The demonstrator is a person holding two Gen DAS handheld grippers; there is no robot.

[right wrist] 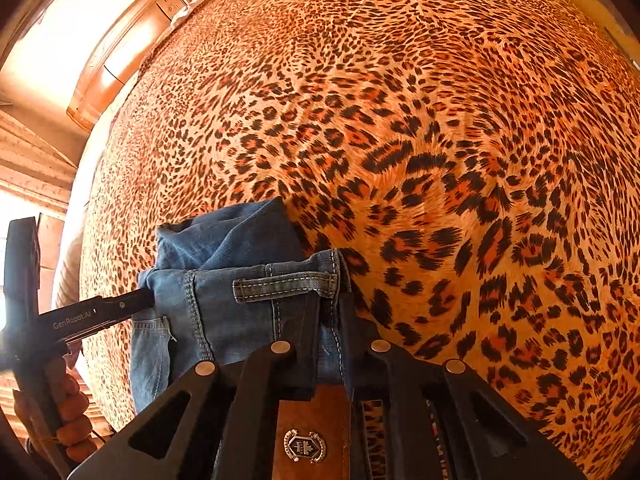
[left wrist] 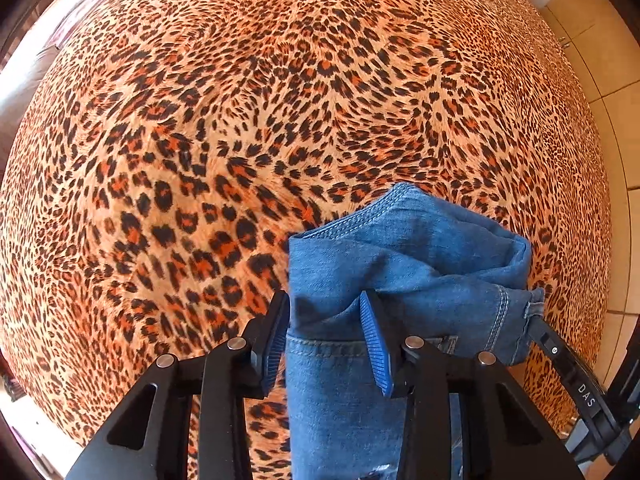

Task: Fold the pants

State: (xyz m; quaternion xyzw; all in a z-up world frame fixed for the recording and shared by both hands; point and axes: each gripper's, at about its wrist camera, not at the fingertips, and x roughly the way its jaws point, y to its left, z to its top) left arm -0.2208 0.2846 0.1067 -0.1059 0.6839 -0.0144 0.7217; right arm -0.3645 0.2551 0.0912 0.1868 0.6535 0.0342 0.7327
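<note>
- My left claw (left wrist: 325, 340) was clamped on a bunched stretch of the jeans (left wrist: 404, 264), blue pads pressed into the denim from both sides.
- My right claw (right wrist: 334, 320) was closed on the waistband end of the jeans (right wrist: 240, 300), right beside the belt loop (right wrist: 286, 286); its fingertips were buried in the cloth.
- The jeans hung gathered between the two claws, held up over the leopard-print bedspread (left wrist: 280, 100), which spread out beyond the jeans in both views.
- A brown leather patch (right wrist: 310, 432) with a metal crest sat on the jeans just below the belt loop, between my right claw's arms.
- From the right wrist, my left claw (right wrist: 140, 300) reached into the far side of the jeans from the belt loop, and my left hand (right wrist: 68, 408) gripped its handle.
- From the left wrist, my right claw (left wrist: 538, 326) touched the jeans' edge opposite my left claw; its tips were hidden there.
- A wooden headboard (right wrist: 120, 52) stood past the bedspread's far edge.
</note>
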